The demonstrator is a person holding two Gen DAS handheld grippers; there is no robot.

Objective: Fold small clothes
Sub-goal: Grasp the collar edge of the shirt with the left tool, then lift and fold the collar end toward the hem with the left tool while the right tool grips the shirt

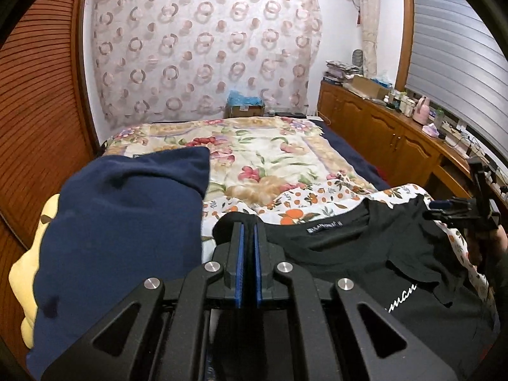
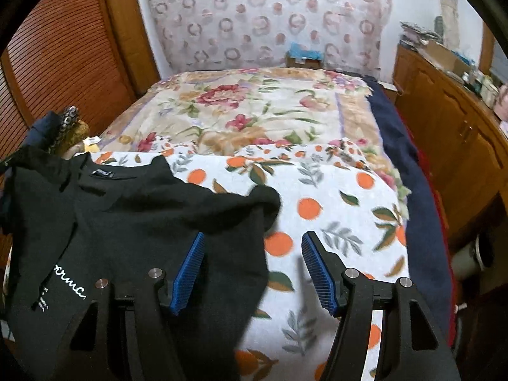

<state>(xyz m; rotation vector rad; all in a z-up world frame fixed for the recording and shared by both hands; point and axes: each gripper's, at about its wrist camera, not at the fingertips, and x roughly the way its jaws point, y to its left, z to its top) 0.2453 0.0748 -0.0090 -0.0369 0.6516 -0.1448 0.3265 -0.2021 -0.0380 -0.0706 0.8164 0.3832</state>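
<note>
A small black T-shirt (image 1: 365,254) with white script lettering lies on an orange-print sheet (image 2: 333,197) on the bed. Its collar label faces up. My left gripper (image 1: 248,227) is shut on the shirt's left shoulder edge, black cloth bunched at the blue pads. My right gripper (image 2: 252,238) is open and empty, hovering over the shirt's right side (image 2: 158,216), one finger above the cloth and one above the sheet. The right gripper also shows at the far right of the left wrist view (image 1: 444,208).
A navy pillow (image 1: 120,228) and a yellow plush (image 1: 28,270) lie left of the shirt. A floral quilt (image 2: 254,108) covers the far bed. A wooden cabinet (image 1: 397,133) with clutter runs along the right. A louvred wardrobe door (image 2: 63,57) stands at left.
</note>
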